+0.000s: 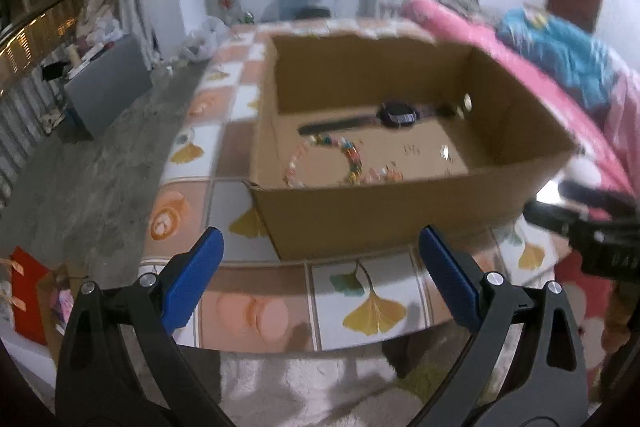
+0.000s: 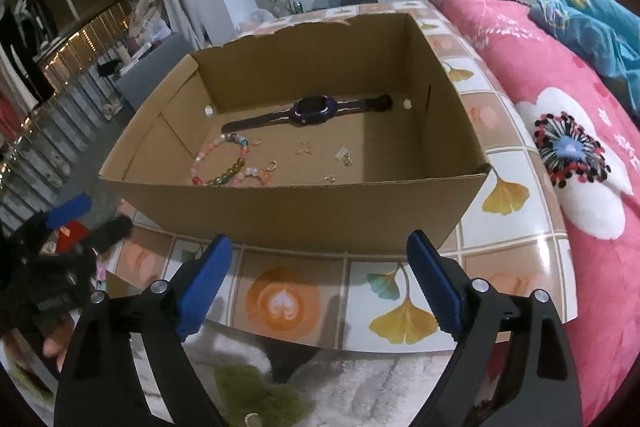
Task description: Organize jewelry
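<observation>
Now | both hand-held grippers point(image 1: 320, 243) point(image 2: 320, 247) agape, empty | box point(image 2: 280, 203) wall ahead | watch point(image 2: 312, 111) inside

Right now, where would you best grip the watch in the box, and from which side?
Probably the strap just left of the watch face, coming straight down from above: it lies flat along the back wall of the box, so the tall sides block any sideways approach and the strap is narrow.
</observation>
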The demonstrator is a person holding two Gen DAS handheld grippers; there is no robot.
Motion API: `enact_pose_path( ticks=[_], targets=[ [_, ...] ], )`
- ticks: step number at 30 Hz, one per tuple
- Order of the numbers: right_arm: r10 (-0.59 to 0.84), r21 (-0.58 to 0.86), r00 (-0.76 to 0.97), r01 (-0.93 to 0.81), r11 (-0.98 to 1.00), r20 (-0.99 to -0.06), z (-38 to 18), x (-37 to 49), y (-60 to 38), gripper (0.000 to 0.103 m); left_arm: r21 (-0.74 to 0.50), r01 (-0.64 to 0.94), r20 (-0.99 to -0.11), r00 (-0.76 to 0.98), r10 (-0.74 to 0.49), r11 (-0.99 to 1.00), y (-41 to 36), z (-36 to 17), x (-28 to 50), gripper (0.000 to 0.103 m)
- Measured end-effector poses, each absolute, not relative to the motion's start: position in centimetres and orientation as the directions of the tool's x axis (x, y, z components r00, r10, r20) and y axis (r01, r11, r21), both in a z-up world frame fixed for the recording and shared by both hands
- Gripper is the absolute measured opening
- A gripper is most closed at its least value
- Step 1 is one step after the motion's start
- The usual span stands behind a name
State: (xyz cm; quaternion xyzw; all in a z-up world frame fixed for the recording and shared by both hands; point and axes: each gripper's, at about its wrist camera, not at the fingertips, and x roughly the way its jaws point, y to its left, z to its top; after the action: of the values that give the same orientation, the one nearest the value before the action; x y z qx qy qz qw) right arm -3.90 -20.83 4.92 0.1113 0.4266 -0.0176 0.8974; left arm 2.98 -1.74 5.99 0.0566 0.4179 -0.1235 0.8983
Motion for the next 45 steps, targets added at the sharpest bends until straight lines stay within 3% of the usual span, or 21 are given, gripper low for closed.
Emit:
enact_pose_path(
  ticks=[17, 45],
  targets=[
    [0.018, 0.154, 0.575, 0.190, 0.970, -0.818, 4.0, -2.2, -20.3, 0.088, -0.013, 0.166, -0.846, 0.524, -0.100, 0.986, -3.2, 4.9, 5.0, 0.095],
    [-0.008, 0.123, 0.570, 0.190, 0.974, -0.822, 4.3, -2.2, -20.3, 0.088, 0.013, 0.163, -0.855, 0.514, -0.074, 0.987, -3.9, 5.1, 5.4, 0.095]
  ],
)
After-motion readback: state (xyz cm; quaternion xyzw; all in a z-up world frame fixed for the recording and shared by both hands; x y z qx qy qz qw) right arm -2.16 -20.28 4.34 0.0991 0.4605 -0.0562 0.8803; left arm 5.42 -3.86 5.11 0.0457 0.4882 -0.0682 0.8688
